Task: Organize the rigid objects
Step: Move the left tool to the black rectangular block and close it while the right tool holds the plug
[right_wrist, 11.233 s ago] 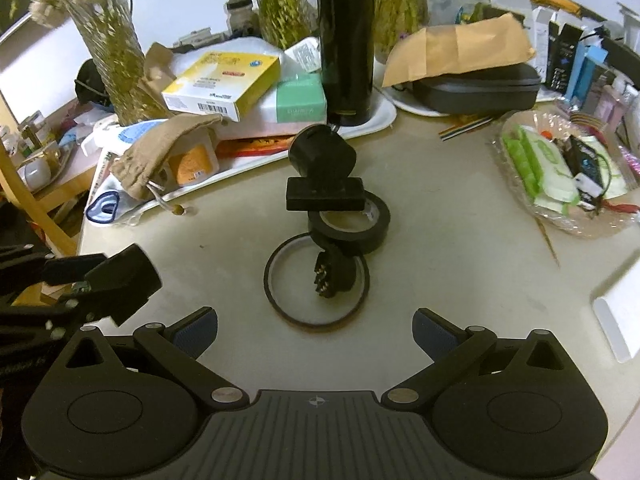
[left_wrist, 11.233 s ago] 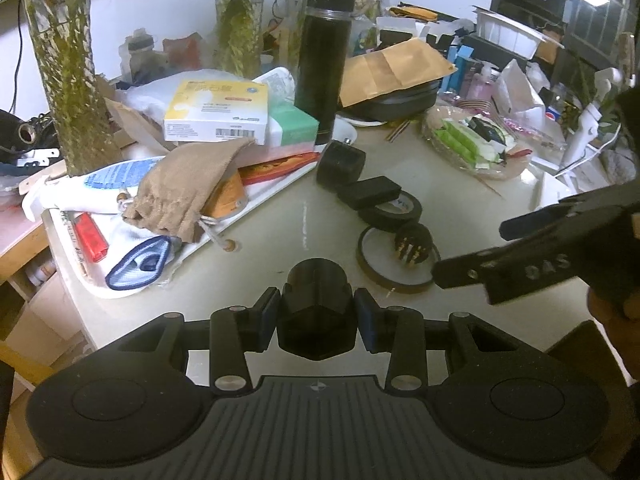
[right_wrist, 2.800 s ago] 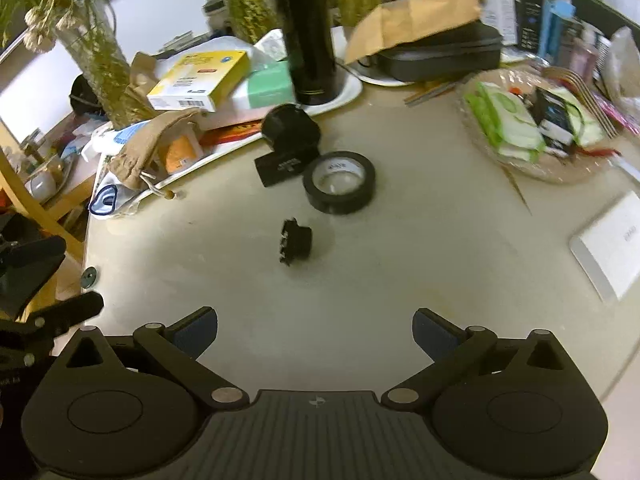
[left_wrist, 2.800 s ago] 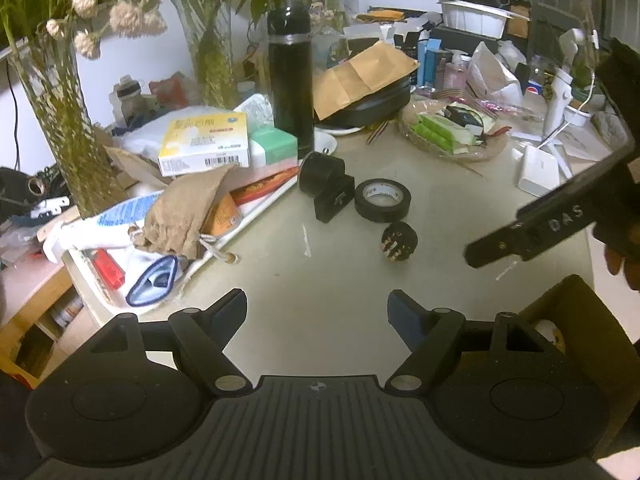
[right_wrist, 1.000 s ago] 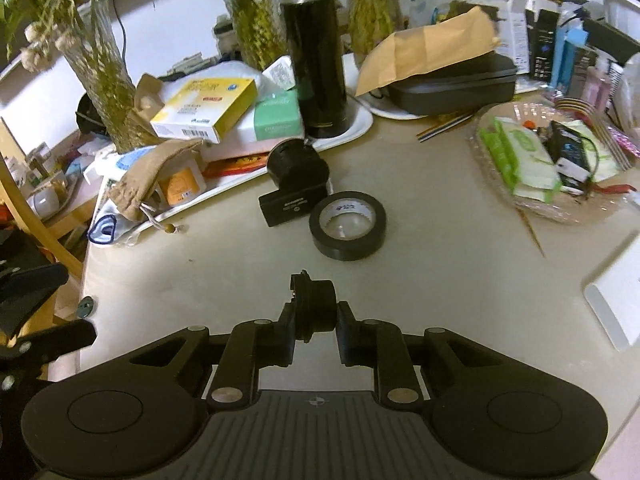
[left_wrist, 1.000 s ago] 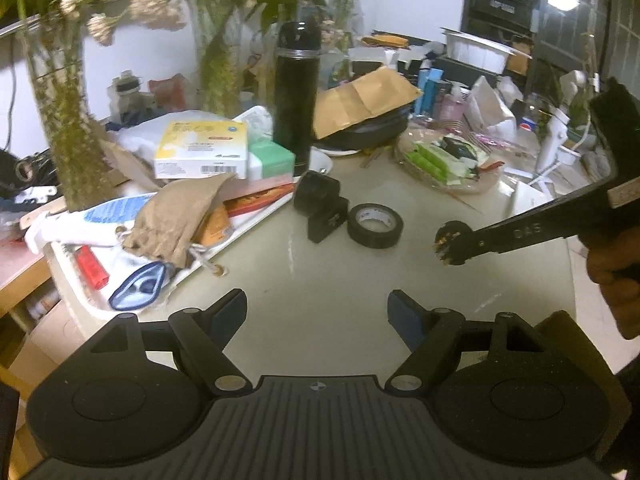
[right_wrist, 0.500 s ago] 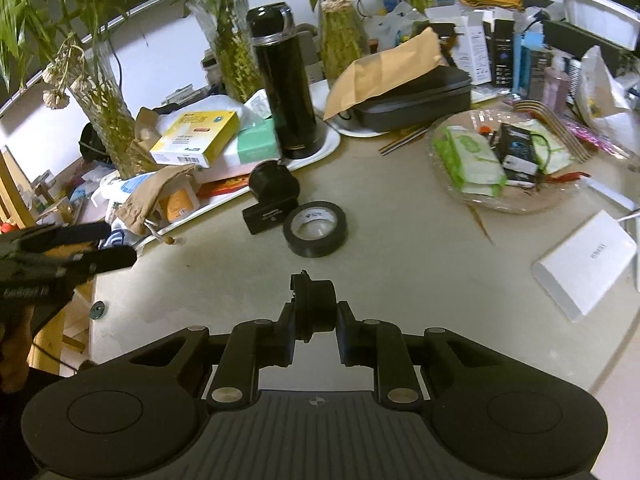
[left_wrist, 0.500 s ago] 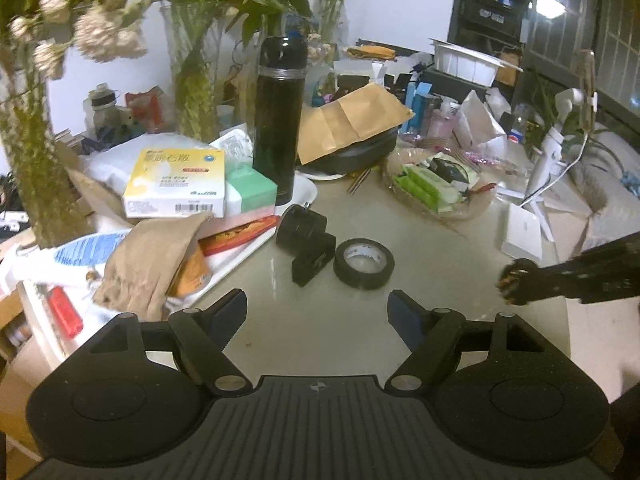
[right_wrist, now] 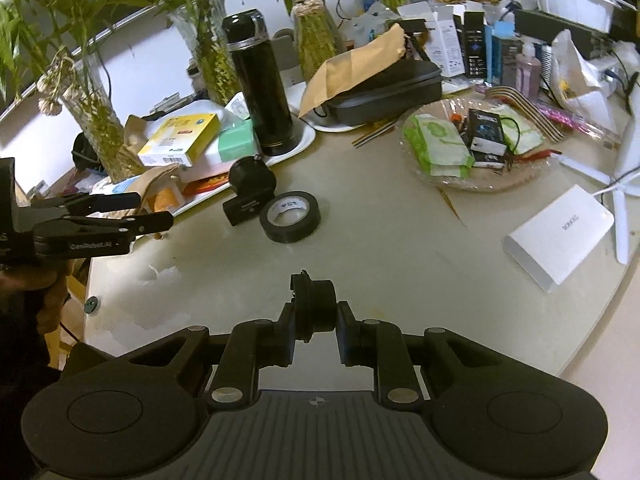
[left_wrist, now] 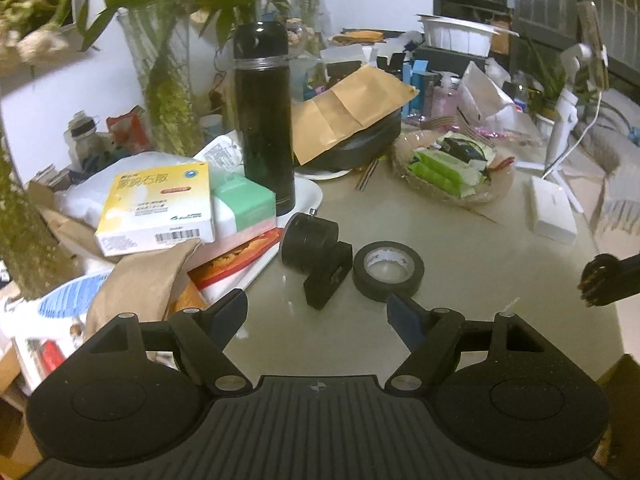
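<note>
My right jaws (right_wrist: 318,326) pinch the plug (right_wrist: 316,306) clear above the table (right_wrist: 400,240) for carrying; my left jaws (left_wrist: 316,312) hang wide, empty, facing the tape (left_wrist: 388,270).

The left gripper (right_wrist: 152,210), seen at the left from the right wrist, carries raised lettering that looks like "GenRoboLAI". The yellow box (left_wrist: 158,206) at far left shows Chinese characters and a barcode, neither legible.
</note>
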The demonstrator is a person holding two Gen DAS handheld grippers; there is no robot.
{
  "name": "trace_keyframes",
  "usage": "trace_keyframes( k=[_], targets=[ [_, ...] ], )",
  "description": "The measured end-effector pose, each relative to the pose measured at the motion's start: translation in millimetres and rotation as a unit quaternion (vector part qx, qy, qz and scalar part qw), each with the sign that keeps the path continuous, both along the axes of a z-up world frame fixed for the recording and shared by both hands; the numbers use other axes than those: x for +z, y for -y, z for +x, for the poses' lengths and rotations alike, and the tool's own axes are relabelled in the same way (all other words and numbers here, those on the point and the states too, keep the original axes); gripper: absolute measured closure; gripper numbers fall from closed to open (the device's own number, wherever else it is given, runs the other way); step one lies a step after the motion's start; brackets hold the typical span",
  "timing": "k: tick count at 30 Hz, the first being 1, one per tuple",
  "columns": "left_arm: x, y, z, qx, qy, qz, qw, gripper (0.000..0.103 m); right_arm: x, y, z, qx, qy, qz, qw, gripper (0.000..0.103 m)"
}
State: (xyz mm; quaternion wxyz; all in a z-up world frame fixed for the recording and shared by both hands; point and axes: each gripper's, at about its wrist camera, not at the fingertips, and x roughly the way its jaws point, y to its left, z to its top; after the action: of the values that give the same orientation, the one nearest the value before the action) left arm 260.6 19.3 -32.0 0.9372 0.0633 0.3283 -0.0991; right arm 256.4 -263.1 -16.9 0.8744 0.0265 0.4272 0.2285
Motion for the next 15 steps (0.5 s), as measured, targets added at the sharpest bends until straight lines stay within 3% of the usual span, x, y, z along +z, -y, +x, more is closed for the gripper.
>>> trace_keyframes(
  k=[5, 15],
  targets=[
    [-12.5, 4.2, 16.1, -0.013, 0.000, 0.022, 0.9997, 0.027, -4.5, 5.6, 0.9, -0.008, 0.000, 0.009, 1.000, 0.080],
    [-37.1, 10.6, 52.9, -0.037, -0.016, 0.024, 0.9989, 0.036, -7.8, 9.3, 3.8, -0.014, 0.004, 0.021, 1.000, 0.080]
  ],
)
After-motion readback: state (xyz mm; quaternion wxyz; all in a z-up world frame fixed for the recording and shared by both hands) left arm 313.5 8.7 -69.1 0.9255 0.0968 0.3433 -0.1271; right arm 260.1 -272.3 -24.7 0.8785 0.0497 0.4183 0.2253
